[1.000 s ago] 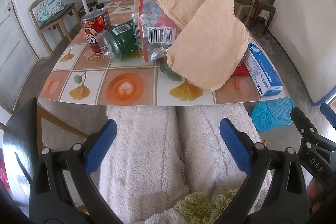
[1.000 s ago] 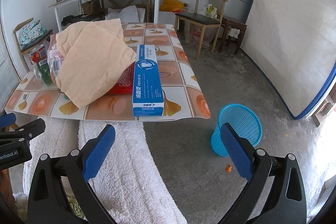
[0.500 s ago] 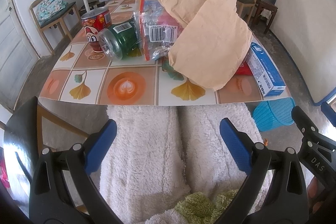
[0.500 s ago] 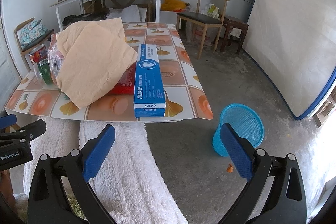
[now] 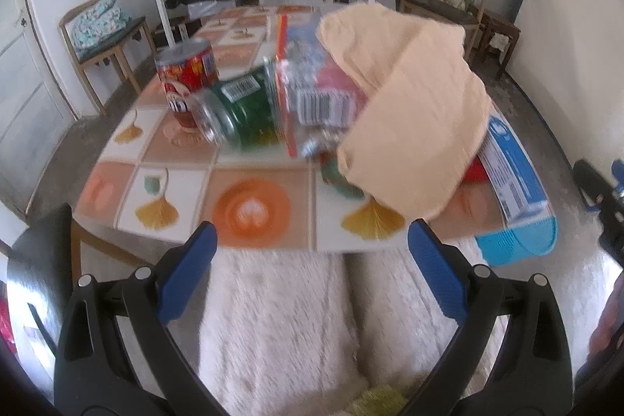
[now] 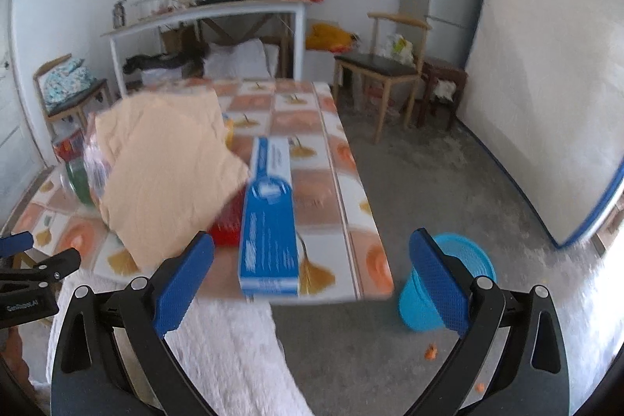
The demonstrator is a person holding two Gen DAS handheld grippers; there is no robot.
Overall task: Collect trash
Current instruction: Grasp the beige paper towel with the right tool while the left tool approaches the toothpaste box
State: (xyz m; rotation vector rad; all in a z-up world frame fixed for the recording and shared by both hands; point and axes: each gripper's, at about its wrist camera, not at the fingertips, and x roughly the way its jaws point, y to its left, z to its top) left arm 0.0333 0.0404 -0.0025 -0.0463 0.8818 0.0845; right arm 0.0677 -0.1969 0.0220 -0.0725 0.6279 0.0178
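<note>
Both views are blurred. Left gripper is spread wide, holding nothing, short of the table; right gripper likewise. A tan cloth hides much of the trash pile on the table, covering part of a blue box. Only the left view shows the red can, green bottle and barcoded packet clearly. Only the right view shows the whole box and, on the floor beside the table, the blue bin.

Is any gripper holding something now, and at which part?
Nothing is held. The left gripper and the right gripper are both open, short of the table.
</note>
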